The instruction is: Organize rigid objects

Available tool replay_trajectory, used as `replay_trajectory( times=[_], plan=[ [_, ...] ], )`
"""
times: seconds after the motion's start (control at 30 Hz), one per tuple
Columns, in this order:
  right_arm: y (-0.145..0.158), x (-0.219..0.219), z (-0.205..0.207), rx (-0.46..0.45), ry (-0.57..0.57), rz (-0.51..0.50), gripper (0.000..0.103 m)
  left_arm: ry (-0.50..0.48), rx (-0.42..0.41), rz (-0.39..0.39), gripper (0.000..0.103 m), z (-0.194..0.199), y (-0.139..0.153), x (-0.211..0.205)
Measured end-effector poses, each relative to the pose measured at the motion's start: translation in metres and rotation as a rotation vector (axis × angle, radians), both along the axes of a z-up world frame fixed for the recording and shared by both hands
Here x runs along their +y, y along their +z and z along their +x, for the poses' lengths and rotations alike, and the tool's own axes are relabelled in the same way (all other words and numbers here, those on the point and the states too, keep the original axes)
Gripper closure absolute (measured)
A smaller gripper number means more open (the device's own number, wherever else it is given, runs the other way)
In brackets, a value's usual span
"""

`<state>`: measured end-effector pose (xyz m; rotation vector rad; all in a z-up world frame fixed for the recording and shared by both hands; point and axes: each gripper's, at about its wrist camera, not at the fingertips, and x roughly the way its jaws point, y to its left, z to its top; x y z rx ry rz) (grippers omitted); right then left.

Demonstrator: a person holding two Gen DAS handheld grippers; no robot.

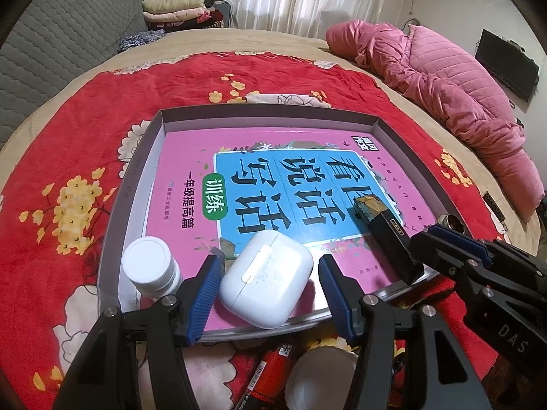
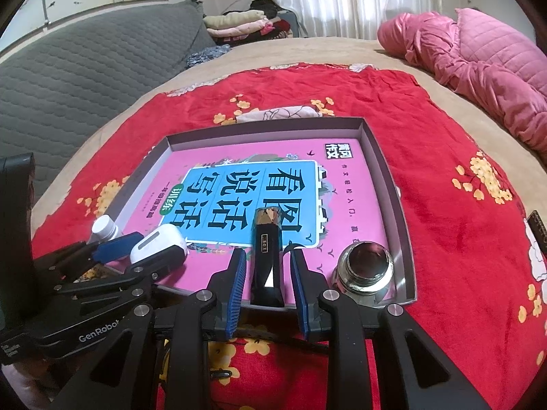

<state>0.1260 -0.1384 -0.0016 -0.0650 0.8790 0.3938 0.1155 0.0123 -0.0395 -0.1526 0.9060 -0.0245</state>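
Note:
A grey shallow box on a red flowered blanket holds a pink book. A white earbud case lies on the book between the fingers of my left gripper; the jaws stand open with gaps on both sides. A white-capped bottle stands at the box's near left corner. A black box with a gold end lies between the fingers of my right gripper, which is open with small gaps.
A shiny metal cap sits in the box's near right corner. A red item and a white round object lie on the blanket below my left gripper. A pink quilt lies at the far right.

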Motion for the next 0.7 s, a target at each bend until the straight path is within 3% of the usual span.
replay_trajectory(
  times=[0.4, 0.47, 0.53, 0.7],
  plan=[
    [0.002, -0.003, -0.002, 0.000, -0.010, -0.007, 0.074, -0.019, 0.000, -0.013, 0.044, -0.006, 0.006, -0.002],
    [0.003, -0.003, -0.003, -0.002, -0.009, -0.009, 0.069, -0.023, -0.001, -0.012, 0.044, -0.007, 0.007, -0.003],
    [0.004, -0.004, -0.004, -0.004, -0.010, -0.007, 0.057, -0.026, -0.005, -0.011, 0.044, -0.008, 0.009, -0.003],
    [0.007, -0.005, -0.006, -0.009, -0.012, -0.012, 0.056, -0.034, -0.015, -0.014, 0.044, -0.010, 0.014, -0.004]
  ],
)
